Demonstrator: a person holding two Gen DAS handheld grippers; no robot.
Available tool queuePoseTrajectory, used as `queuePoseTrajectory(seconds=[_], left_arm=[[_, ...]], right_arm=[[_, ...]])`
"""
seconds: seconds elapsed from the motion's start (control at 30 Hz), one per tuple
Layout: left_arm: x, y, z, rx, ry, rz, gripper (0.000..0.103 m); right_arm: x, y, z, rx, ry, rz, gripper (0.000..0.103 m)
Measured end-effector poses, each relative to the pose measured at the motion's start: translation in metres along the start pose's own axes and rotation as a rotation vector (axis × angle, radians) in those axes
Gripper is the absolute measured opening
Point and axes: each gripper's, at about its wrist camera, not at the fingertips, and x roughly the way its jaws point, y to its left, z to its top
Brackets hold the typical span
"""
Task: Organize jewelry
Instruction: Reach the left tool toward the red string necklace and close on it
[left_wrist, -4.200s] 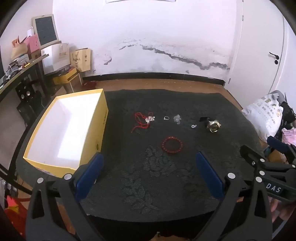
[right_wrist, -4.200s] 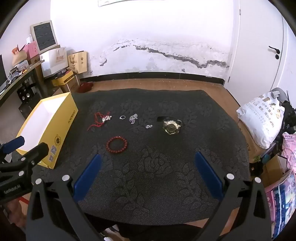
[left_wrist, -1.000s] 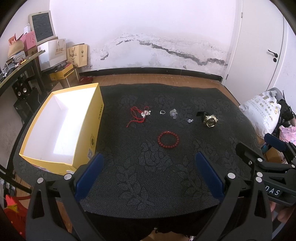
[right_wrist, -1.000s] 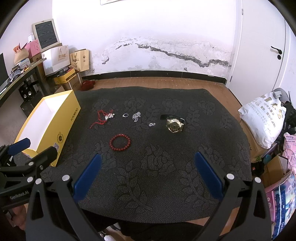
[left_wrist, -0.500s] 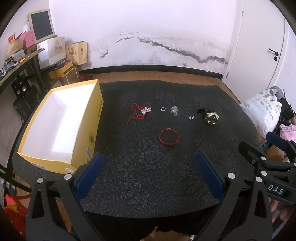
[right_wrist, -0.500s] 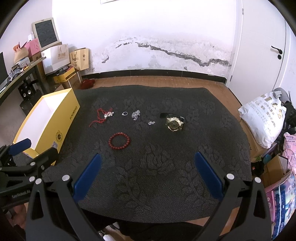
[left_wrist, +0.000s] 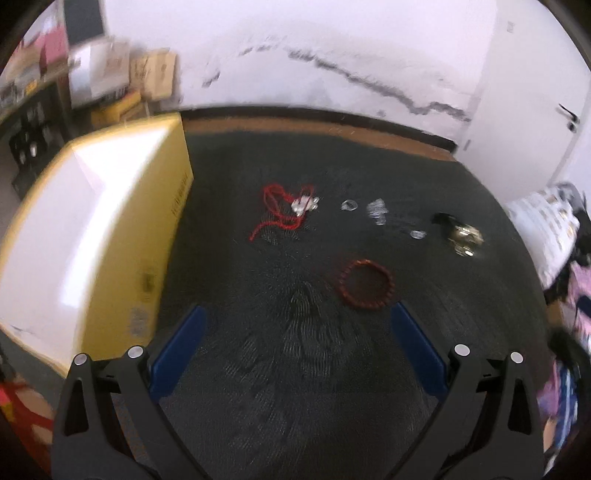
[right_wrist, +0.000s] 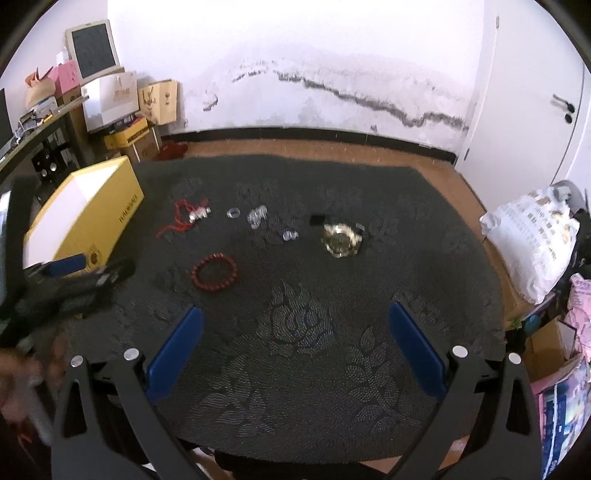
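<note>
Left gripper (left_wrist: 295, 328) and right gripper (right_wrist: 293, 326) both spread wide, blue-padded fingers empty, hovering over a dark patterned cloth (right_wrist: 306, 295) and touching nothing. Red bead bracelet (left_wrist: 365, 283) lying just ahead of the left gripper at 1 o'clock, at 11 o'clock from the right; farther off, a red cord necklace (left_wrist: 277, 214), small silver pieces (left_wrist: 376, 210) and a gold watch (right_wrist: 341, 240). Open yellow box (left_wrist: 86, 236) at 10 o'clock, white interior too glary to read.
</note>
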Motion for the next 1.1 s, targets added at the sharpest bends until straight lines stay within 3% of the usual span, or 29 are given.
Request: queuePoseTrajectory(seconds=[0.13,0.4,0.53,0.87,0.97,1.03,1.1], left_arm=[[0.06,-0.003,0.018,-0.024,0.017,0.035,0.097],[0.135,-0.008,0.05,-0.023,0.065,0.065,0.097],[0.152,-0.014,0.064,0.024,0.035,0.132,0.097],[0.165,-0.013,0.085,-0.055,-0.007,0.198,0.097],[0.159,-0.016,0.082,-0.037,-0.026,0.192,0.081],[0.153,-0.024,0.081,0.021,-0.049,0.168,0.035],[0.153,-0.025,0.082,0.036,-0.048,0.169,0.03]], right_arm=[[0.025,-0.015,-0.002,0.016,0.048,0.023,0.097],[0.057,-0.045,0.002,0.069,0.065,0.061,0.097],[0.063,-0.053,0.005,0.077,0.062,0.082,0.097],[0.062,-0.062,0.009,0.093,0.054,0.11,0.097],[0.06,-0.066,0.01,0.107,0.048,0.103,0.097],[0.059,-0.067,0.011,0.114,0.045,0.103,0.097],[0.059,-0.067,0.011,0.115,0.042,0.097,0.097]])
